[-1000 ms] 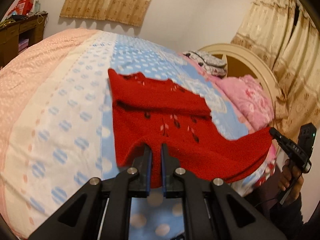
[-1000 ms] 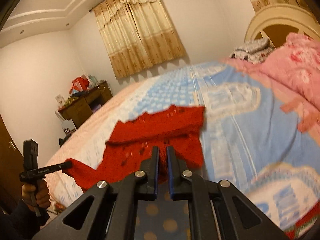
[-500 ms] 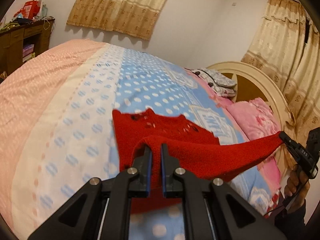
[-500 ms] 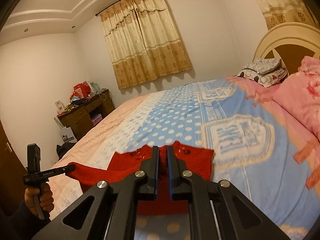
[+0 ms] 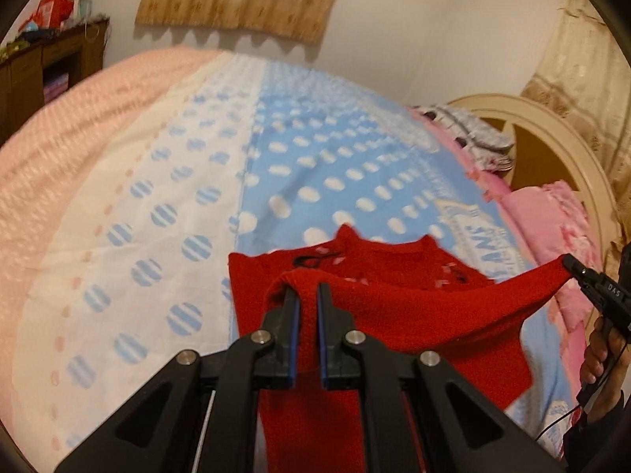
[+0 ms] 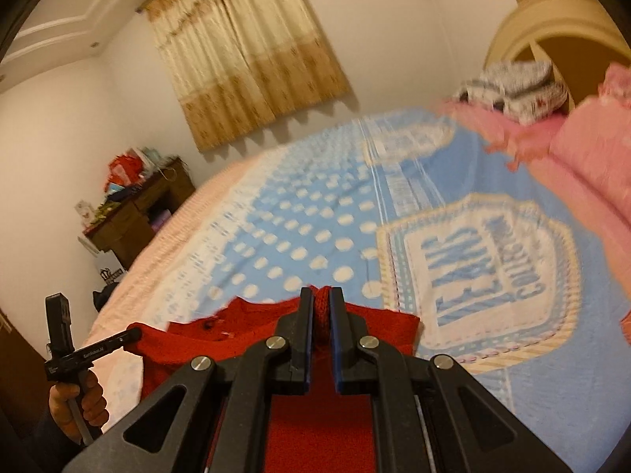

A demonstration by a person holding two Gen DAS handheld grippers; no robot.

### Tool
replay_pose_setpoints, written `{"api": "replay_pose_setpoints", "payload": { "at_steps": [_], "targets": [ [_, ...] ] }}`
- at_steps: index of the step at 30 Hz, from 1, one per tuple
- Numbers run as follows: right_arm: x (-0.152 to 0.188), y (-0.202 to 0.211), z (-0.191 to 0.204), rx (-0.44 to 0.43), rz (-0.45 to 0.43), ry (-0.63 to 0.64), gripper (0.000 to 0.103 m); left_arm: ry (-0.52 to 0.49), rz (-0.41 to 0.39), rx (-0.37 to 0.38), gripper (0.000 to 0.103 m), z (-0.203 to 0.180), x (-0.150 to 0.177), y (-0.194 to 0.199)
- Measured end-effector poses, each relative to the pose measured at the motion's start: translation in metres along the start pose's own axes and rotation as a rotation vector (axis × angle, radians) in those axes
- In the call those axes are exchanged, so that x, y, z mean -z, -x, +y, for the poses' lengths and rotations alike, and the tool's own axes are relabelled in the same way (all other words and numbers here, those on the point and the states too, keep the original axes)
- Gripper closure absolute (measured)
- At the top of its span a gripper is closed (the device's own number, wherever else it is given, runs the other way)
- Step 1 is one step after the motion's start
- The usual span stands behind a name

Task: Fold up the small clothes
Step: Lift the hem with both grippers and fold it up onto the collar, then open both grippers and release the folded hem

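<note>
A small red knitted sweater (image 5: pixel 414 315) hangs stretched between my two grippers above the bed. My left gripper (image 5: pixel 307 289) is shut on one corner of its hem. My right gripper (image 6: pixel 322 295) is shut on the other corner; it also shows at the right edge of the left wrist view (image 5: pixel 572 266). The sweater (image 6: pixel 244 331) folds over itself, its far part with small pink marks resting on the bedspread (image 5: pixel 315 165). The left gripper shows at the lower left of the right wrist view (image 6: pixel 134 333).
The bed has a blue, white and pink dotted bedspread (image 6: pixel 315 228). Pink pillows (image 6: pixel 591 149) and a folded grey blanket (image 6: pixel 508 86) lie by the cream headboard (image 5: pixel 552 126). A cluttered wooden desk (image 6: pixel 138 205) stands by the wall under beige curtains (image 6: pixel 244 51).
Both grippers have carried the sweater's hem forward over its far part, so the lifted half now covers more of the lower half. Both stay shut on the sweater.
</note>
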State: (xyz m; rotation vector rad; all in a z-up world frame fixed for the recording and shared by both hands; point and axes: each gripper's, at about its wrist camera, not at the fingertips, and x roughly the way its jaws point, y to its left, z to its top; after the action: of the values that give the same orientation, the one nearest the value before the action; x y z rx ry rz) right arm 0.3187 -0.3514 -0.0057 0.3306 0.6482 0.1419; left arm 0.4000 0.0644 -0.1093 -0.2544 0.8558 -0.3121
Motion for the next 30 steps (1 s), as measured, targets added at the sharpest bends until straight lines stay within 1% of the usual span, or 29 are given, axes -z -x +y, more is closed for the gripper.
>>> {"api": "replay_pose_setpoints", "payload": {
  "at_steps": [3, 4, 6, 7, 8, 9, 10, 11, 12, 13, 14, 15, 16, 17, 19, 22, 23, 25, 26, 28, 29, 30],
  "targets": [
    [0.003, -0.046, -0.016, 0.028, 0.069, -0.027, 0.096, 0.012, 0.04, -0.011, 0.094, 0.01, 0.002, -0.024],
    [0.004, -0.06, -0.022, 0.048, 0.086, -0.032, 0.096, 0.018, 0.041, -0.02, 0.09, 0.013, 0.003, -0.028],
    [0.006, -0.084, -0.033, 0.059, 0.126, -0.05, 0.095, 0.024, 0.032, -0.032, 0.088, 0.016, 0.002, -0.031],
    [0.007, -0.094, -0.038, 0.066, 0.136, -0.06, 0.094, 0.023, 0.016, -0.035, 0.087, 0.018, 0.001, -0.028],
    [0.008, -0.1, -0.042, 0.088, 0.131, -0.063, 0.089, 0.02, -0.01, -0.055, 0.086, 0.019, 0.0, -0.024],
    [0.008, -0.103, -0.043, 0.101, 0.122, -0.058, 0.083, 0.017, -0.038, -0.083, 0.084, 0.022, -0.001, -0.019],
    [0.008, -0.103, -0.044, 0.106, 0.113, -0.055, 0.059, 0.017, -0.071, -0.109, 0.078, 0.025, -0.001, -0.009],
    [0.008, -0.1, -0.043, 0.097, 0.098, -0.052, 0.036, 0.019, -0.086, -0.118, 0.07, 0.029, -0.001, -0.005],
    [0.009, -0.096, -0.041, 0.085, 0.089, -0.047, 0.032, 0.022, -0.104, -0.144, 0.065, 0.033, 0.001, 0.003],
    [0.013, -0.09, -0.036, 0.073, 0.073, -0.023, 0.032, 0.022, -0.111, -0.172, 0.055, 0.035, 0.003, 0.005],
    [0.014, -0.086, -0.031, 0.078, 0.067, 0.004, 0.032, 0.013, -0.113, -0.204, 0.054, 0.037, 0.005, 0.007],
    [0.017, -0.083, -0.025, 0.091, 0.064, 0.039, 0.032, -0.005, -0.108, -0.217, 0.054, 0.037, 0.009, 0.01],
    [0.022, -0.079, -0.018, 0.103, 0.069, 0.075, 0.032, -0.026, -0.1, -0.217, 0.051, 0.035, 0.016, 0.014],
    [0.027, -0.076, -0.012, 0.101, 0.088, 0.105, 0.032, -0.045, -0.087, -0.213, 0.047, 0.032, 0.022, 0.015],
    [0.038, -0.074, -0.004, 0.086, 0.134, 0.142, 0.032, -0.089, -0.052, -0.213, 0.042, 0.025, 0.032, 0.013],
    [0.056, -0.075, 0.007, 0.107, 0.175, 0.206, 0.032, -0.148, -0.021, -0.212, 0.042, 0.013, 0.042, 0.006],
    [0.061, -0.078, 0.009, 0.112, 0.19, 0.225, 0.032, -0.161, -0.021, -0.232, 0.042, 0.01, 0.041, 0.002],
    [0.068, -0.082, 0.013, 0.132, 0.212, 0.25, 0.032, -0.162, -0.035, -0.27, 0.04, 0.009, 0.037, -0.004],
    [0.071, -0.083, 0.014, 0.137, 0.218, 0.25, 0.032, -0.154, -0.044, -0.296, 0.037, 0.012, 0.035, -0.007],
    [0.077, -0.08, 0.015, 0.125, 0.227, 0.24, 0.032, -0.117, -0.042, -0.381, 0.036, 0.022, 0.032, -0.012],
    [0.08, -0.077, 0.016, 0.114, 0.23, 0.236, 0.032, -0.094, -0.028, -0.391, 0.036, 0.028, 0.031, -0.014],
    [0.084, -0.073, 0.016, 0.109, 0.232, 0.236, 0.032, -0.071, -0.013, -0.376, 0.036, 0.033, 0.032, -0.014]
  ]
}}
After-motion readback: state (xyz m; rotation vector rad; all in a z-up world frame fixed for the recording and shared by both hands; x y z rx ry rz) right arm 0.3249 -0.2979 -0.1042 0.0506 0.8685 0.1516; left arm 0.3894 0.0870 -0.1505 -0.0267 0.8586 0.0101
